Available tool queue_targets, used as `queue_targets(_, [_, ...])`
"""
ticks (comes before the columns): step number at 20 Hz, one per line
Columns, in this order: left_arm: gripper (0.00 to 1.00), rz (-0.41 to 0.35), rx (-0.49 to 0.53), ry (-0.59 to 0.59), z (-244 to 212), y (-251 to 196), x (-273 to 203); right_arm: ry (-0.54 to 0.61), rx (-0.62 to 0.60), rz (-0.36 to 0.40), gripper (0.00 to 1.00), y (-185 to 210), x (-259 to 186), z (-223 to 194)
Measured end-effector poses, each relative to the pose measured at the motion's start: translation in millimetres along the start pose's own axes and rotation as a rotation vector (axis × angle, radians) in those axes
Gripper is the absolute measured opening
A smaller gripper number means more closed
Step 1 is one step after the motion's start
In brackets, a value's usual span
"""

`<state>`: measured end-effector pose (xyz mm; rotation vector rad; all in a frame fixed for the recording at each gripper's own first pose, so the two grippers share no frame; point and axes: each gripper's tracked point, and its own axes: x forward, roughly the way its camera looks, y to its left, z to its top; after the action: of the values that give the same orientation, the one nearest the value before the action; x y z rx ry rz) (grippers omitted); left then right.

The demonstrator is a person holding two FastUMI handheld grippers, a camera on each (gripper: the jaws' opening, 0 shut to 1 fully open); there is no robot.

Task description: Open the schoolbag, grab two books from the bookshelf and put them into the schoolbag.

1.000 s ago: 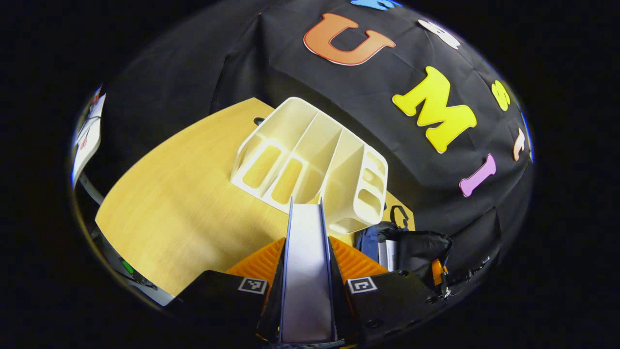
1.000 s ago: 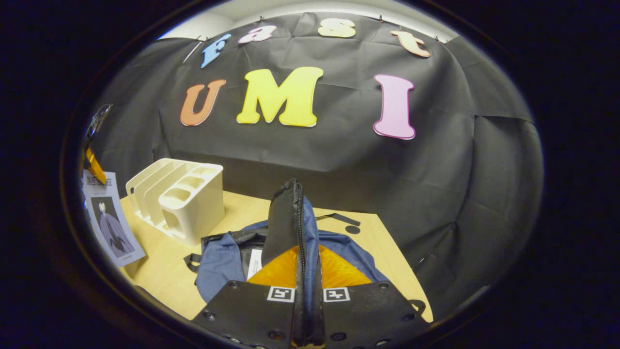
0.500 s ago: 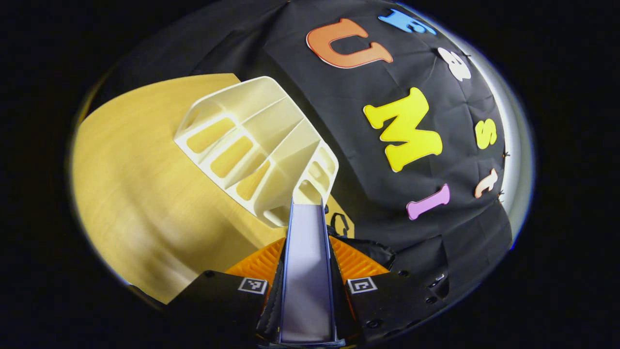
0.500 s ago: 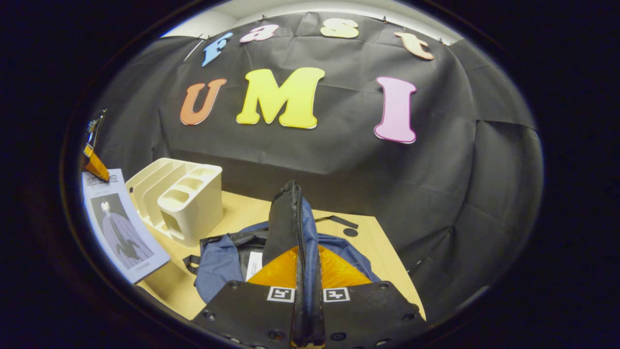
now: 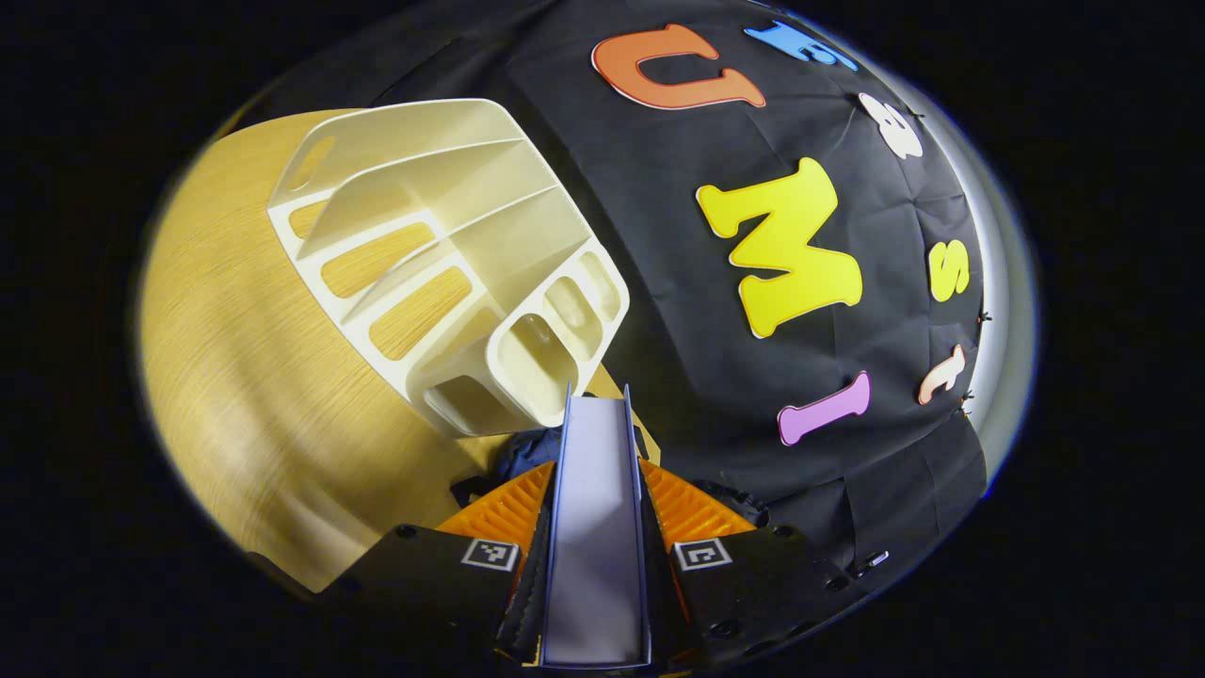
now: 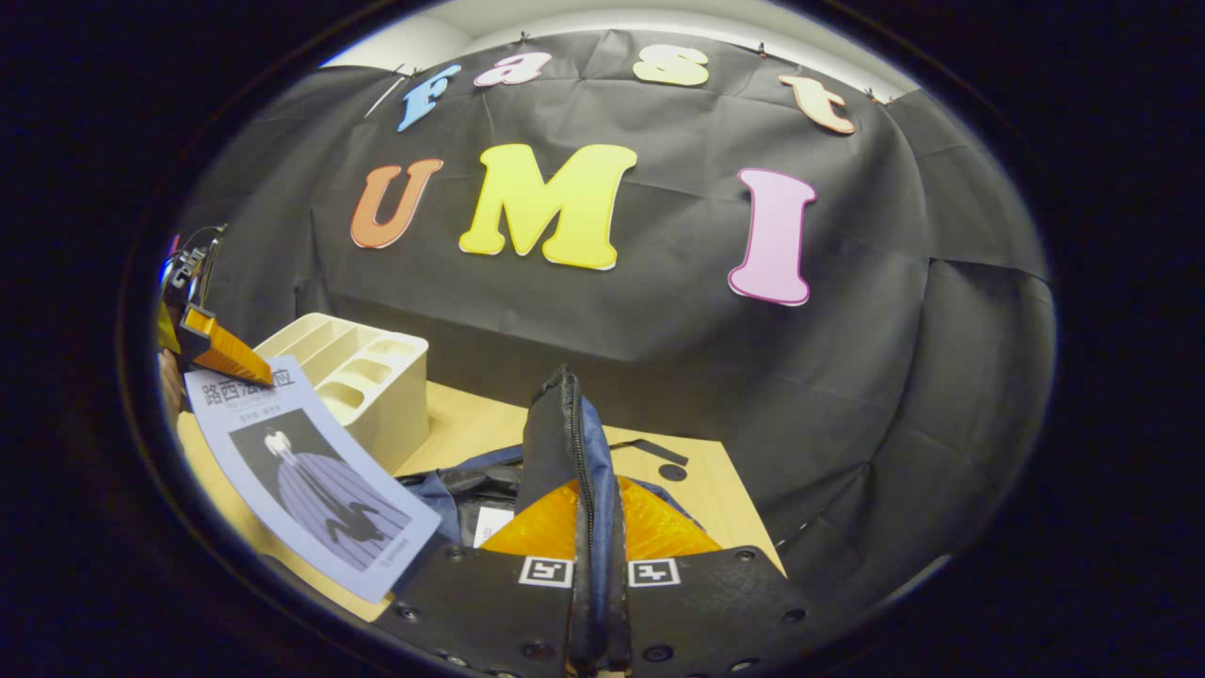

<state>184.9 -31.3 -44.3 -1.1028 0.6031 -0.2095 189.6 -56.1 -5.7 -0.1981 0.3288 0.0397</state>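
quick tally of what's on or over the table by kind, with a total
book: 1
bookshelf: 1
schoolbag: 1
hand-held gripper: 2, left shut on the book, right shut on the schoolbag flap
total: 5

Hand-held gripper (image 5: 596, 471): the left one, at the bottom of the left gripper view, both fingers (image 5: 701, 513) pressed against a book.
Book: a thin pale lilac-grey book (image 5: 595, 527) with blue edges, seen edge-on, running up between the fingers.
Bookshelf: a cream plastic slotted bookshelf (image 5: 442, 264) on the tabletop, just beyond the book's far end, its slots bare.
Tabletop: a light yellow wood-grain tabletop (image 5: 235, 377), to the left.
Schoolbag: a small dark blue patch of schoolbag (image 5: 527, 450) beside the near fingers.
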Motion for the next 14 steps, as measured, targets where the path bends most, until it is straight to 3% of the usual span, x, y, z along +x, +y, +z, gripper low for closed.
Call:
queue_targets(7, [0.46, -0.050, 0.010, -0.151, -14, -15, 57, -0.028, 0.074, 0.050, 0.06, 5, -4, 11])
queue_targets(11, [0.46, -0.063, 0.012, -0.109, -56, -7, 86, -0.051, 0.088, 0.061, 0.09, 7, -8, 15])
queue_targets(14, [0.46, -0.030, 0.123, -0.114, -81, 8, 92, -0.069, 0.088, 0.057, 0.07, 5, -14, 20])
